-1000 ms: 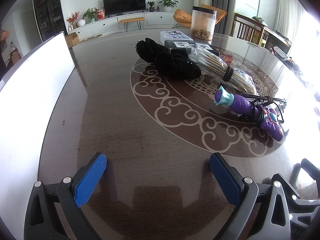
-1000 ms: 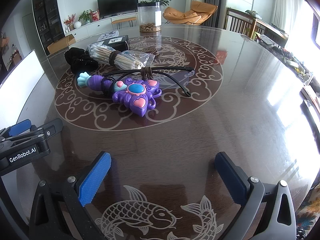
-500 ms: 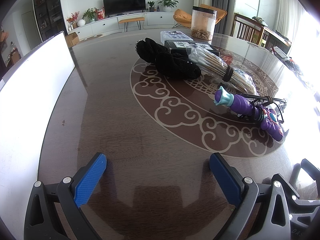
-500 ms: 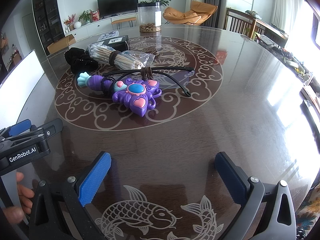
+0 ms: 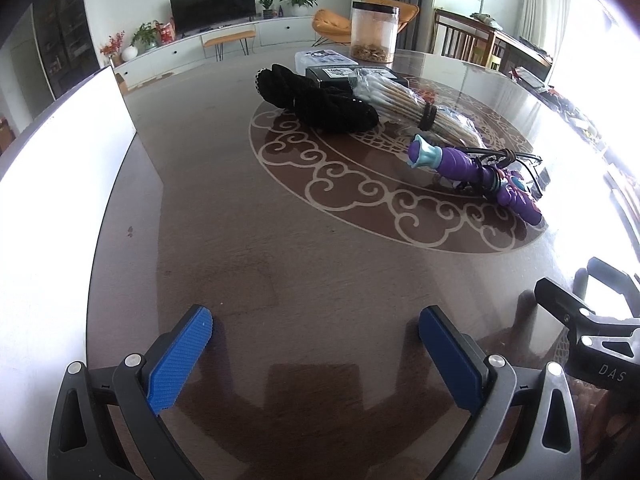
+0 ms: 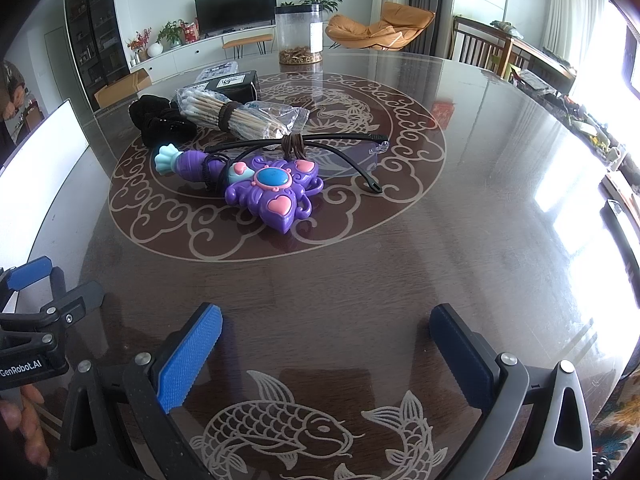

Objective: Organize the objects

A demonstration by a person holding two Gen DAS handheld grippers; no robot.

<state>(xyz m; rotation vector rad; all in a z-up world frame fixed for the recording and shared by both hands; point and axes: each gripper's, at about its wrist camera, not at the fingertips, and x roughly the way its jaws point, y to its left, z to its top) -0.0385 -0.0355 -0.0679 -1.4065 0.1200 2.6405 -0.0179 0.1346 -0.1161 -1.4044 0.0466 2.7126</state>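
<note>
A purple toy wand [image 6: 260,184] [image 5: 476,170] lies in the middle of the round brown table [image 6: 460,216]. Behind it rest black-framed glasses [image 6: 340,148], a bag of wooden sticks [image 6: 236,114] [image 5: 412,106], a black knitted item [image 5: 320,100] [image 6: 160,120] and a black box [image 6: 234,80]. My left gripper [image 5: 316,328] stands open over bare table, well short of the pile. My right gripper [image 6: 326,330] is open too, with nothing between its fingers, near the fish pattern at the table's front edge.
A clear jar [image 6: 300,36] [image 5: 374,30] stands at the far side of the table. A white board [image 5: 52,184] runs along the table's left edge. The left gripper's body [image 6: 36,332] and a person's fingers [image 6: 24,428] show at the right wrist view's lower left.
Nothing on the table has moved. A person's fingers have come into the lower left of the right wrist view.
</note>
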